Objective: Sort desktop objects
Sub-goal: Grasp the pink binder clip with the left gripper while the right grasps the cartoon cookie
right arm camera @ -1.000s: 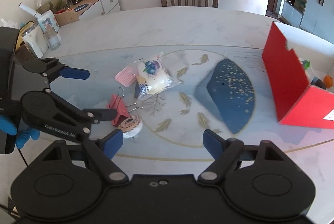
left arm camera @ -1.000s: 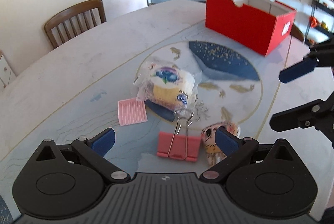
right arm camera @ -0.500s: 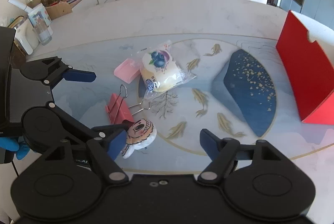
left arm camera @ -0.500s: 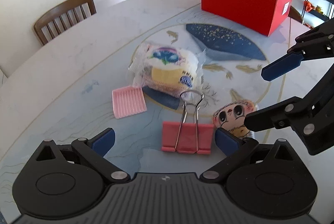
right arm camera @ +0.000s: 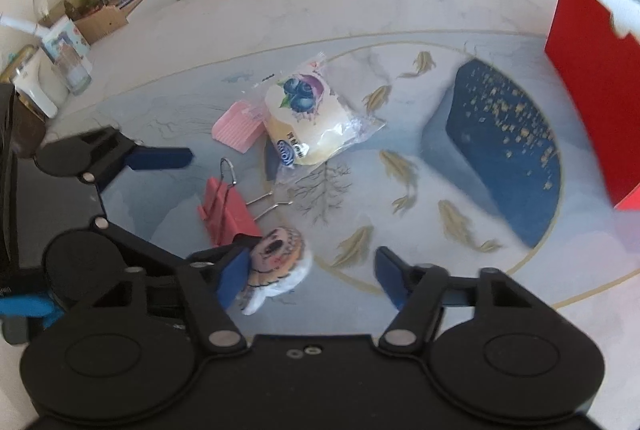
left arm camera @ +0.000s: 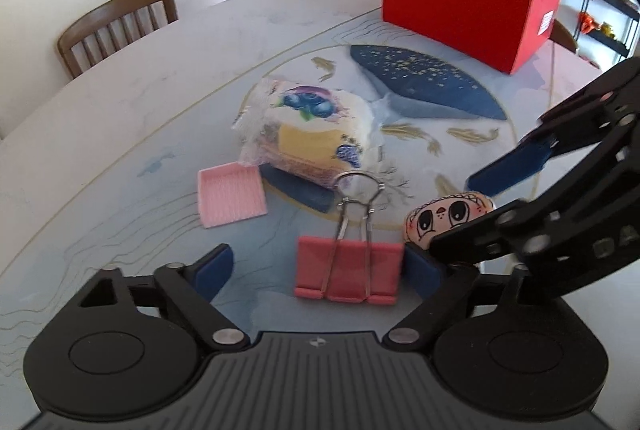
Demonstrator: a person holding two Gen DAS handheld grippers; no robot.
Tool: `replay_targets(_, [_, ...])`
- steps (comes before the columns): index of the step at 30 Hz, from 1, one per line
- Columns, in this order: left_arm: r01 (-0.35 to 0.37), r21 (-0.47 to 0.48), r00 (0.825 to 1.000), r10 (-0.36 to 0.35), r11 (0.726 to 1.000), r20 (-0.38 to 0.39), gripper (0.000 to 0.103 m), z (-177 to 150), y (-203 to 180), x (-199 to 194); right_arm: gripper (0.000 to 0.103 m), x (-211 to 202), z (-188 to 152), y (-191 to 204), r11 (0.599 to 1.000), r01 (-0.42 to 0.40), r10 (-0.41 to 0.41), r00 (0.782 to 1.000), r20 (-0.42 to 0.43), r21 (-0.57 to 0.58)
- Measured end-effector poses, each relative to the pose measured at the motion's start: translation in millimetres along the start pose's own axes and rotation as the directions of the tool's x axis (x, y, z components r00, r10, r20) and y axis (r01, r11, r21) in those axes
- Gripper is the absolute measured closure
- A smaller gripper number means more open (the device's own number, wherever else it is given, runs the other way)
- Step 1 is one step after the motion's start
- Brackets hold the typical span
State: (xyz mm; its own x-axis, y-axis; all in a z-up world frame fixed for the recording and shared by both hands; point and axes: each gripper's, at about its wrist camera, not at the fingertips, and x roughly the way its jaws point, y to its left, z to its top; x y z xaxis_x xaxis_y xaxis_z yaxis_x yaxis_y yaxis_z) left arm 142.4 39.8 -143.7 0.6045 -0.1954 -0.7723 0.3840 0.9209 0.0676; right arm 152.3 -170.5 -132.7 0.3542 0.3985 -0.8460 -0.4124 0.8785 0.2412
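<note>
Both grippers hover low over the painted marble table (left arm camera: 120,101) with jaws spread wide, nothing gripped. The left gripper (left arm camera: 320,264) has the pink metal binder clip (left arm camera: 348,270) lying flat between its blue fingertips. The right gripper (right arm camera: 308,276) sits right beside the small round plush toy with a cartoon face (right arm camera: 276,260), left pad touching it. The wrapped blueberry cake (left arm camera: 312,129) and pink ribbed plastic scoop (left arm camera: 230,195) lie just behind the clip. The red cardboard box (left arm camera: 468,13) stands well apart.
</note>
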Motion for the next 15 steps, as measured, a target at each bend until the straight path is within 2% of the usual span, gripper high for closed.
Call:
replay_targets(1, [0.000, 0.002, 1.000, 0.000, 1.000, 0.003, 0.019, 0.1, -1.2, -0.8, 0.048, 2.0, 0.4, -0.3, 1.000, -0.012, 0.012, 1.000, -0.009, 0.010])
replay_targets(5, [0.023, -0.007, 1.000, -0.023, 1.000, 0.003, 0.028, 0.0, -1.1, -1.1, 0.049, 5.6, -0.2, -0.1, 1.000, -0.019, 0.020, 1.000, -0.014, 0.016])
replay_targets(10, [0.037, -0.005, 0.999, -0.037, 0.999, 0.000, 0.042, 1.2, -5.6, -1.5, 0.057, 7.3, 0.5, -0.2, 0.999, -0.043, 0.043, 0.999, -0.020, 0.018])
replay_targets(12, [0.043, -0.004, 0.999, -0.043, 0.999, -0.004, 0.051, 1.8, -8.3, -2.3, 0.059, 7.2, 1.0, -0.2, 0.999, -0.049, 0.049, 0.999, -0.023, 0.021])
replay_targets(14, [0.045, -0.004, 0.999, -0.045, 0.999, -0.008, 0.053, 2.6, -11.4, -3.2, 0.062, 7.2, 1.2, 0.0, 0.998, -0.057, 0.057, 0.998, -0.025, 0.022])
replay_targets(15, [0.044, -0.010, 0.999, -0.044, 0.999, -0.011, 0.053, 2.8, -11.9, -3.2, 0.067, 6.9, 1.2, 0.8, 0.998, -0.060, 0.060, 0.998, -0.026, 0.020])
